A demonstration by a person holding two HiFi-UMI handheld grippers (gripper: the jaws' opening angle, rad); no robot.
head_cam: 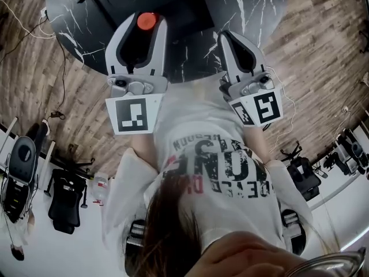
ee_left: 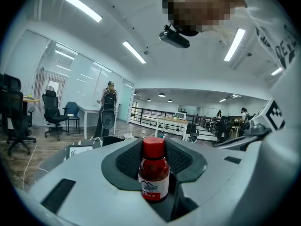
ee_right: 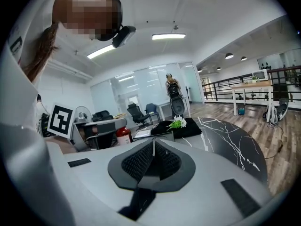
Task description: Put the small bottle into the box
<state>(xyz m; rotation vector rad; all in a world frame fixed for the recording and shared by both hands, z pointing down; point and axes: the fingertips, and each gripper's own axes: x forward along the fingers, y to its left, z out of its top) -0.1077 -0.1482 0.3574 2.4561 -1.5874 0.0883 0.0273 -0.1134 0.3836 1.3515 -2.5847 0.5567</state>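
Note:
A small bottle [ee_left: 154, 171] with a red cap and red contents stands upright between the dark pads of my left gripper [ee_left: 154, 147], which is shut on it. In the head view only its red cap [head_cam: 146, 21] shows, at the tip of the left gripper [head_cam: 138, 27], held over the near edge of the black marble table [head_cam: 259, 4]. My right gripper [ee_right: 153, 147] is shut with nothing between its pads; it hangs beside the left one [head_cam: 229, 38]. A black box-like thing [ee_right: 181, 128] with a green sprig lies on the table ahead.
The round table [ee_right: 230, 140] sits on a wood floor with loose cables [head_cam: 34, 22]. Black office chairs [head_cam: 66, 198] and a plastic water bottle [head_cam: 101, 188] stand by the person's feet. Far off, a person with a backpack [ee_left: 109, 98] stands near desks.

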